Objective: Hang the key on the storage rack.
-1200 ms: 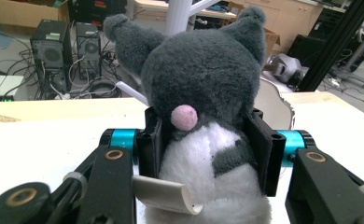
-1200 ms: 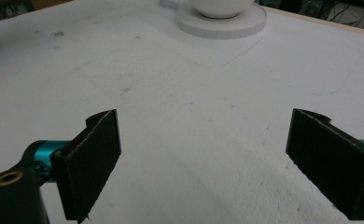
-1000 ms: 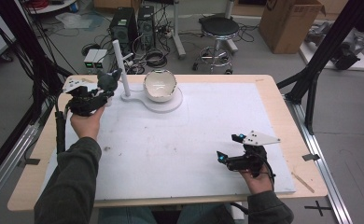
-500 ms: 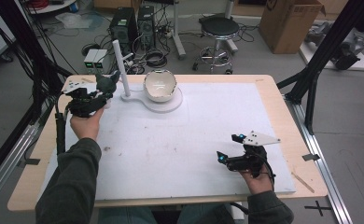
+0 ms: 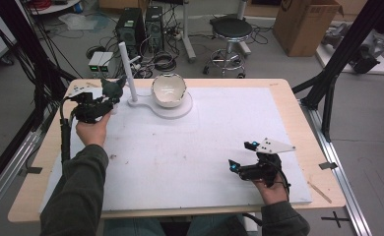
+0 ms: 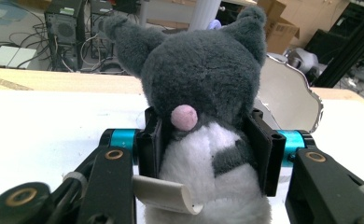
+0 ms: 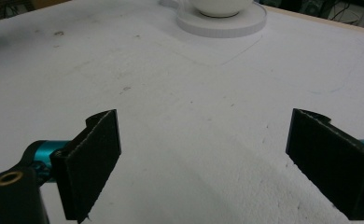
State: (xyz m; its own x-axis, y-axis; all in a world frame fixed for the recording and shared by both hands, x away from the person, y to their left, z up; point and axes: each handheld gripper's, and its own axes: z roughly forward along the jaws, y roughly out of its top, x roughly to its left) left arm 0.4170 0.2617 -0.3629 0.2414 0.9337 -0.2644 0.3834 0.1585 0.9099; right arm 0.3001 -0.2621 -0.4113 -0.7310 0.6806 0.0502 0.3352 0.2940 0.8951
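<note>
While the left claw [image 6: 203,140] gripped a grey and white plush toy [image 6: 203,93] around its middle, its two black jaws pressed against the toy's sides, with a pink nose and a curled white tag showing between them. Seen from above, that claw [image 5: 112,98] and the toy [image 5: 112,88] sat just left of the white bowl [image 5: 168,90], which rested on a round white base [image 5: 180,109] at the far side of the white surface [image 5: 180,157]. A white post [image 5: 127,69] rose upright between the toy and the bowl. The right claw [image 5: 241,160] rested well apart from the bowl, near the person's edge of the surface and to the right, held by the right hand [image 5: 271,189]. In the right gripper view, this claw [image 7: 203,163] stood spread wide with nothing between its jaws, bare white surface [image 7: 194,116] beneath it and the bowl [image 7: 220,5] on its base far ahead.
</note>
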